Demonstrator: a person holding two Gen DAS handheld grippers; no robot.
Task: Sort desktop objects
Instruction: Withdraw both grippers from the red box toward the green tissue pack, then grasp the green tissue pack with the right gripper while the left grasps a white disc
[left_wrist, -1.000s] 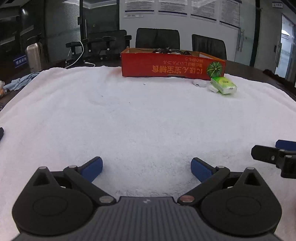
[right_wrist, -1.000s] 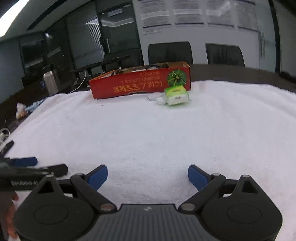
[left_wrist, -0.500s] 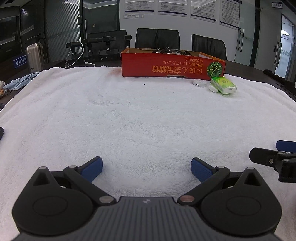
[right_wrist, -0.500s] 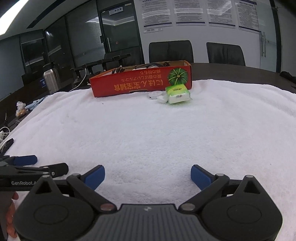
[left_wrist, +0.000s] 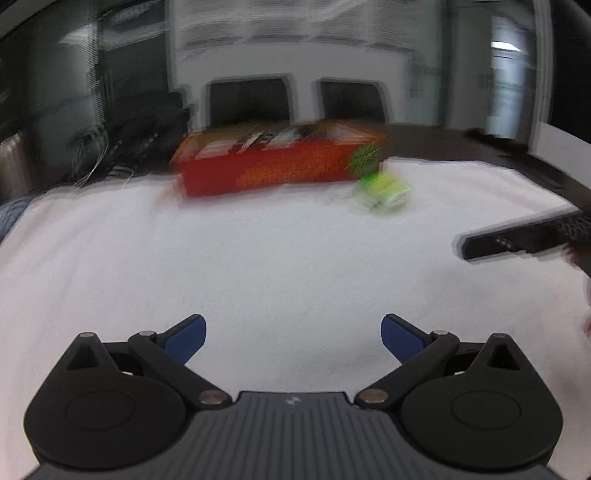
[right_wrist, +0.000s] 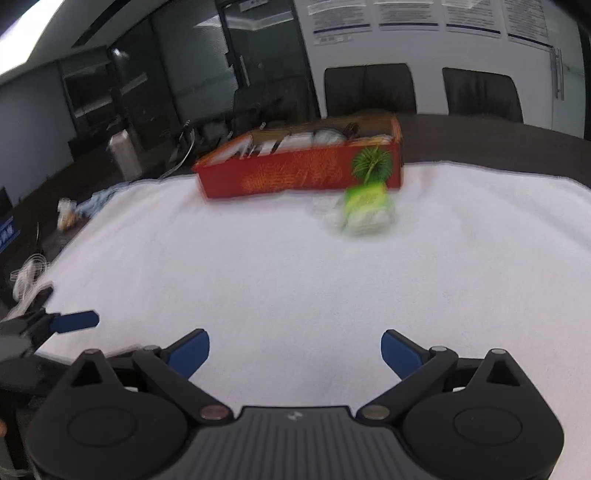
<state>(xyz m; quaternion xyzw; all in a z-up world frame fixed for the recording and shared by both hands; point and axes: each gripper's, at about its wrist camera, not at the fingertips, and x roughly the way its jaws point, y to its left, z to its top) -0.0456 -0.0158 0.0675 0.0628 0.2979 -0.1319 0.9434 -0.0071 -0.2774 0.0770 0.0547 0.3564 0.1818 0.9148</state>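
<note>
A red cardboard box (left_wrist: 280, 166) (right_wrist: 299, 170) with several items inside stands at the far side of the white towel (left_wrist: 258, 266) (right_wrist: 295, 273). A green and white packet (left_wrist: 384, 192) (right_wrist: 365, 212) lies in front of its right end, with small white objects (right_wrist: 325, 210) beside it. My left gripper (left_wrist: 293, 334) is open and empty above the near towel. My right gripper (right_wrist: 295, 350) is open and empty too. Both views are blurred by motion.
The right gripper's body (left_wrist: 524, 236) shows at the right of the left wrist view. A left fingertip (right_wrist: 74, 321) shows at the left of the right wrist view. Black chairs (right_wrist: 369, 88) stand behind the dark table. A steel flask (right_wrist: 123, 155) and cables (right_wrist: 29, 269) lie left.
Both grippers have risen and swung, so I look down into the box from higher up. The right gripper now sits higher in the left wrist view. Both stay open.
</note>
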